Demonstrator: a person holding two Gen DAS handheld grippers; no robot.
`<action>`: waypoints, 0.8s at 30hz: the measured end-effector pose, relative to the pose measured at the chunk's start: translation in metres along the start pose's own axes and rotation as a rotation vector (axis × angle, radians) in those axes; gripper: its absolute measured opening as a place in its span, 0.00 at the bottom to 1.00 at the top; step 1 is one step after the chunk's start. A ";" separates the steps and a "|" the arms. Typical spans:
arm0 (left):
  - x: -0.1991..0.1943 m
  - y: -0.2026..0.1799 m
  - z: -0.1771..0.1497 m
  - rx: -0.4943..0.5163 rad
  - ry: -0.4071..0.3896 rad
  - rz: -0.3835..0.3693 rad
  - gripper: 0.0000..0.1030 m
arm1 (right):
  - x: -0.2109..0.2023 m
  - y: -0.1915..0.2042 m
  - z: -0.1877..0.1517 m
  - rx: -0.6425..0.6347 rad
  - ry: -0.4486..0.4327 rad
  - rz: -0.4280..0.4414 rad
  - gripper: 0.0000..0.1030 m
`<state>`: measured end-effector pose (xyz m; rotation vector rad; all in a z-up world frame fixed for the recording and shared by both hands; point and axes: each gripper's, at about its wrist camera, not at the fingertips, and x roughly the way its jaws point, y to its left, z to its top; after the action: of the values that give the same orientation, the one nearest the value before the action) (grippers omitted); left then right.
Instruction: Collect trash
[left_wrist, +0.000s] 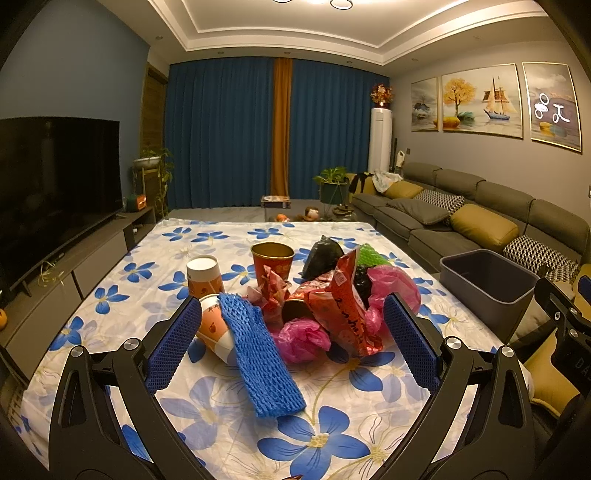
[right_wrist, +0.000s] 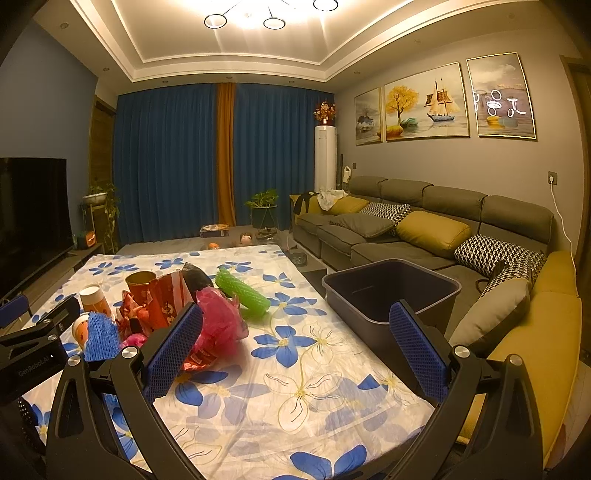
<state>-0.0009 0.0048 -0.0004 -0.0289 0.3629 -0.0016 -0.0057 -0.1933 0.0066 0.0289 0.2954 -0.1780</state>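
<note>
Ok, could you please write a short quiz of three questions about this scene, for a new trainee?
1. True or false: the grey bin already holds trash.
2. Multiple choice: which item lies nearest the left gripper? A) the green foam net B) the blue foam net C) the red and gold cup
3. Fill in: both the left gripper and the right gripper are ____.

Key:
1. False; the part of its inside that shows is empty.
2. B; it lies between the open fingers.
3. open, holding nothing.
</note>
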 end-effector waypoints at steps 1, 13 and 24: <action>0.000 0.000 0.000 0.000 0.000 0.001 0.94 | 0.000 0.000 0.000 0.000 0.000 0.000 0.95; 0.000 0.000 0.000 0.000 0.000 0.000 0.94 | 0.001 0.000 -0.001 0.001 -0.002 -0.002 0.95; 0.001 -0.001 0.001 -0.001 0.001 0.000 0.94 | 0.001 -0.001 0.000 0.002 -0.003 -0.001 0.95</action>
<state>0.0000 0.0035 0.0000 -0.0296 0.3644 -0.0014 -0.0054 -0.1943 0.0059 0.0300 0.2919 -0.1795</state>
